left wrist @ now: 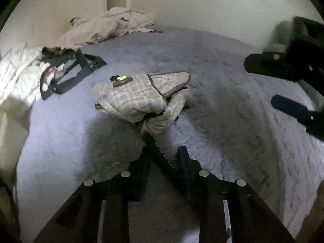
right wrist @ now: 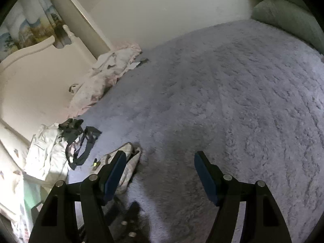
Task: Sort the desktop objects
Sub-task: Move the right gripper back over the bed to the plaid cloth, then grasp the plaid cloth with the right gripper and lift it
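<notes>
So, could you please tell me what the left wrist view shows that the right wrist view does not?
Only the left wrist view shows the left tool, with a dark strap running between its fingers from the plaid bag, and the bag's upper face. Only the right wrist view shows the right tool from behind, standing open over bare blanket, plus the white headboard and green pillows. Both share the purple fuzzy blanket, the plaid bag, the black straps and the crumpled pink bedding.

Both my wrist cameras look forward, close above the blanket [left wrist: 222, 85]; both share the plaid bag [left wrist: 141, 97] and straps [right wrist: 81, 145].
</notes>
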Demonstrator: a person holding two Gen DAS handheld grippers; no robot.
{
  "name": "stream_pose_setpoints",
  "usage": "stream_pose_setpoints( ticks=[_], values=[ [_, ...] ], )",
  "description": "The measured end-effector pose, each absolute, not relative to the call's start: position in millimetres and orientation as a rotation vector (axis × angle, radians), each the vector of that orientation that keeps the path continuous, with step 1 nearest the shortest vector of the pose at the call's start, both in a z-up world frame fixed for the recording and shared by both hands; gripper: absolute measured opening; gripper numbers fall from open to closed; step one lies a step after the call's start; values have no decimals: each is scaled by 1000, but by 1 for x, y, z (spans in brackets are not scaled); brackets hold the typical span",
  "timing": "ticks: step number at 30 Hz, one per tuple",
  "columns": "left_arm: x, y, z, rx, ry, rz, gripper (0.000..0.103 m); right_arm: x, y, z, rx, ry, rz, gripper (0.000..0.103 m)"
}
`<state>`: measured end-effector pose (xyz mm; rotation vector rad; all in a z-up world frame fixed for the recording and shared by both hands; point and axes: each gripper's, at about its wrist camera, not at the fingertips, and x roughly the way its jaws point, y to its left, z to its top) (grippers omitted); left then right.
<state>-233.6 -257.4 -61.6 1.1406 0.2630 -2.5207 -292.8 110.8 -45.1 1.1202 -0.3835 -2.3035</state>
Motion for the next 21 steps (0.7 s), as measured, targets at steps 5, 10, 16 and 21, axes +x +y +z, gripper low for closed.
stream_pose_setpoints(
  ticks=[5,10,16,21],
  values=[
    [-228,-261,-56,1145,79,-2450,10,-296,96,-50,1138,-343,-2288,68],
    [-221,-309,-59,1149,133,-2390,10,-299,61,-64,1168,-310,-2196,68],
    [-214,-351,-60,1139,139,-2338,10,-301,7,-85,1175,-284,-2126,69],
    [-218,-363,-69,1165,134,-2382,10,-288,-15,-103,1093,-252,-2205,88]
  ],
)
